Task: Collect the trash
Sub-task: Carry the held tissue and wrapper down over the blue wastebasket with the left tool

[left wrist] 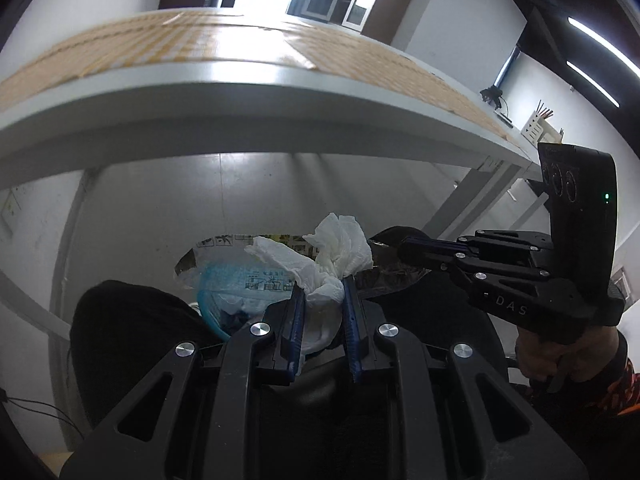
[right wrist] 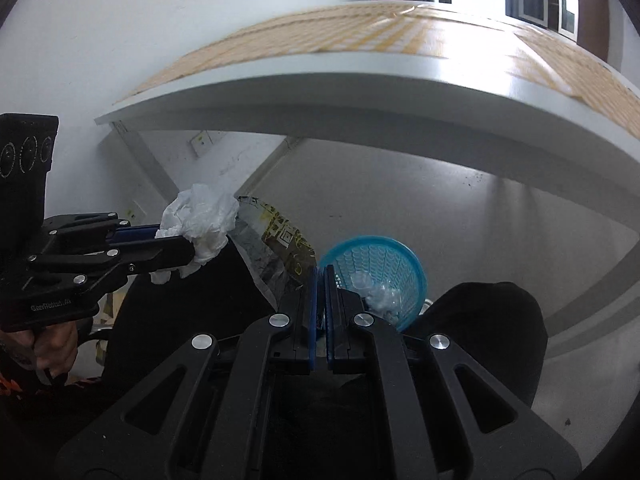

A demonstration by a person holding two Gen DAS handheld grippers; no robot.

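My left gripper [left wrist: 320,284] is shut on a crumpled white tissue [left wrist: 336,256] and holds it above a blue mesh trash bin [left wrist: 218,300]. It also shows at the left of the right wrist view [right wrist: 188,248], with the tissue [right wrist: 200,220] in its fingers. My right gripper [right wrist: 321,276] is shut on a clear and silver plastic wrapper [right wrist: 276,248] with yellow print, next to the bin [right wrist: 380,280]. In the left wrist view the right gripper [left wrist: 404,254] grips the wrapper [left wrist: 384,272] just right of the tissue. White crumpled trash lies in the bin.
A white table [left wrist: 240,92] with an orange checked cloth [left wrist: 200,40] hangs over the bin; its legs [right wrist: 152,168] run down to the grey floor. The person's black-clad knees [left wrist: 128,336] flank the bin. A white wall stands behind.
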